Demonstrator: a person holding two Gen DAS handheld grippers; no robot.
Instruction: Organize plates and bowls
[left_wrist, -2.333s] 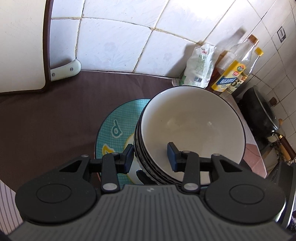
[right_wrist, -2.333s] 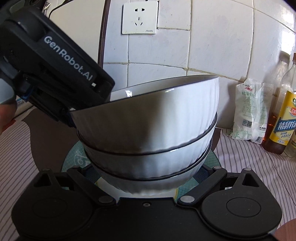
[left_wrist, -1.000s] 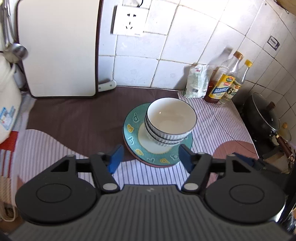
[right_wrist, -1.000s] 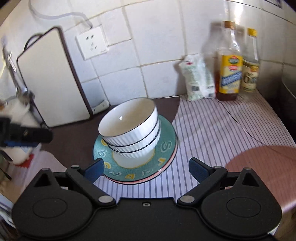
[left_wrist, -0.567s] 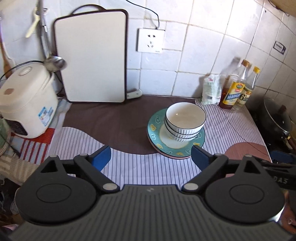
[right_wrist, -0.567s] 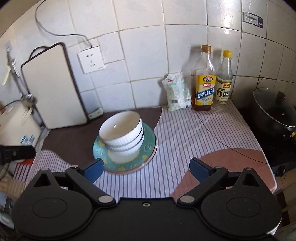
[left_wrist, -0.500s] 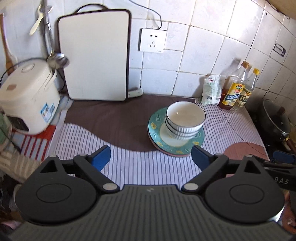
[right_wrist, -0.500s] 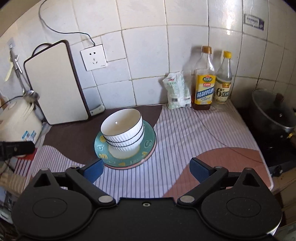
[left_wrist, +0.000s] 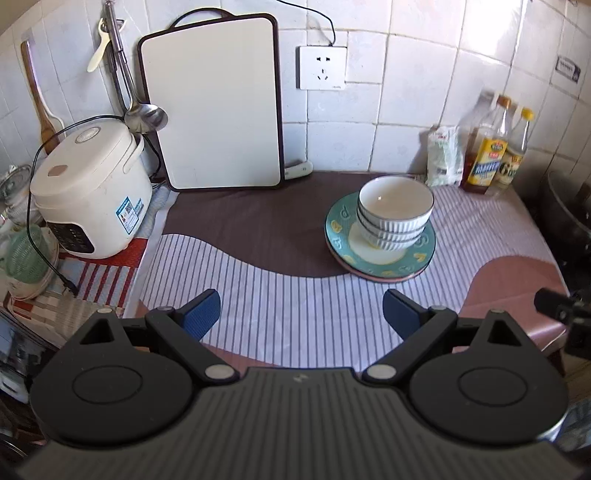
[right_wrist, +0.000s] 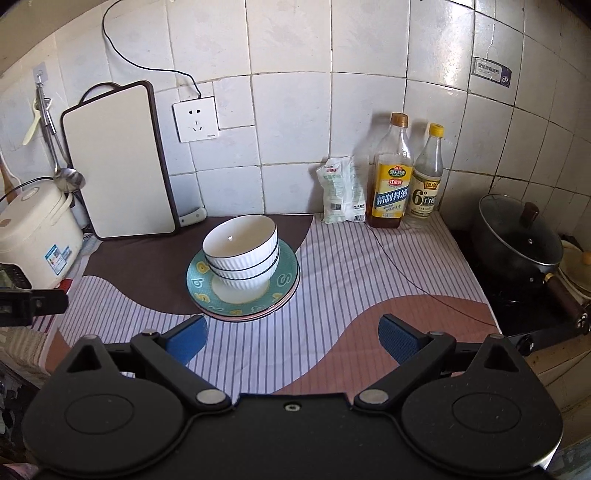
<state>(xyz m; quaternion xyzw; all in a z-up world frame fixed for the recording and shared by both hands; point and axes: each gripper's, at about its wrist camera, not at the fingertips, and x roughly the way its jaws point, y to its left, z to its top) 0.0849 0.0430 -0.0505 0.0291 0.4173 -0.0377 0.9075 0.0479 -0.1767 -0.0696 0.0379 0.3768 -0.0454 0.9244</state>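
Now both grippers hang spread wide over the striped cloth (right_wrist: 332, 266) — the left gripper (left_wrist: 301, 308) has just been opening, nothing between its jaws, and the right gripper (right_wrist: 291, 338) holds nothing either. Well beyond them, three white bowls (right_wrist: 242, 251) sit nested on the teal plates (right_wrist: 284, 282) — near the cutting board (left_wrist: 212, 103).

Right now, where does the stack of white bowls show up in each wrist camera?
Left wrist: stack of white bowls right of centre, on the teal plate.
Right wrist: stack of white bowls left of centre, on the same plate.
Shared landmark: wall socket.
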